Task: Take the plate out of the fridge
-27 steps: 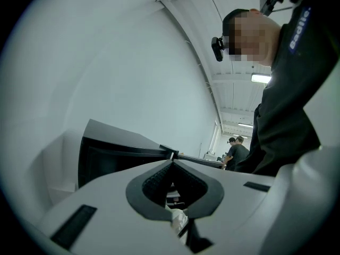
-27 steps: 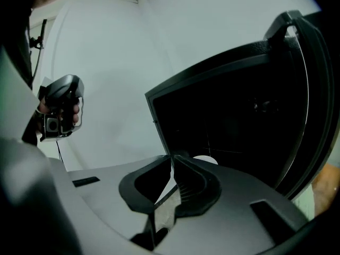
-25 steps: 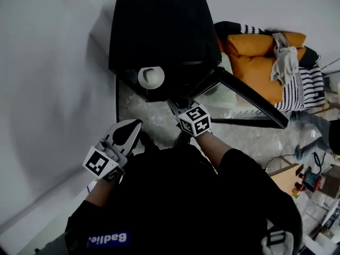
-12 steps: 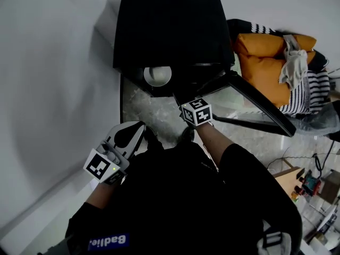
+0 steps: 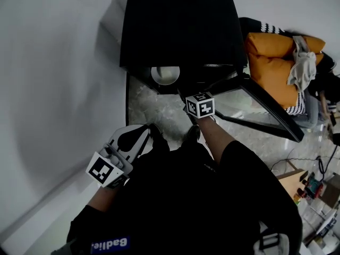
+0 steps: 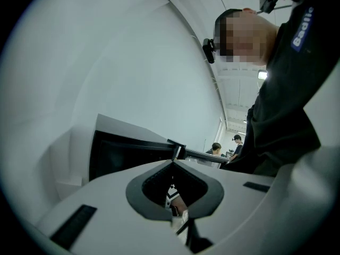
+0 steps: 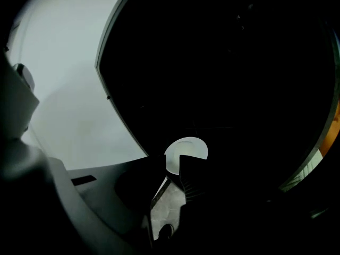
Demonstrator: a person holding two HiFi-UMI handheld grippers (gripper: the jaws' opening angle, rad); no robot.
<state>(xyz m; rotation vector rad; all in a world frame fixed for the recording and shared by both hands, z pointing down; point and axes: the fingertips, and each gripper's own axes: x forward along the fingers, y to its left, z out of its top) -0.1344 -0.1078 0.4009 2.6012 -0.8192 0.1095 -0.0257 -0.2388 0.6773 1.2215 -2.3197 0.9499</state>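
The black fridge point(image 5: 178, 25) stands with its glass door point(image 5: 263, 113) swung open to the right. A white plate point(image 5: 165, 75) lies inside, near the left of the opening, and appears as a pale disc point(image 7: 187, 149) in the right gripper view. My right gripper point(image 5: 187, 93) points into the opening just right of the plate and short of it. Its jaws are opening, with a narrow gap point(image 7: 171, 162) and nothing between them. My left gripper point(image 5: 139, 135) hangs back by the person's body, shut and empty; in its own view the tips point(image 6: 174, 161) meet.
A white wall runs along the left. The floor point(image 5: 151, 113) in front of the fridge is pale marble. An orange cushion point(image 5: 271, 70) with striped fabric and a cloth lies right of the door. Two people point(image 6: 215, 149) stand far off in the left gripper view.
The right gripper has moved forward, closer to the fridge opening and the plate. The left gripper has stayed by the body. The plate has not moved.
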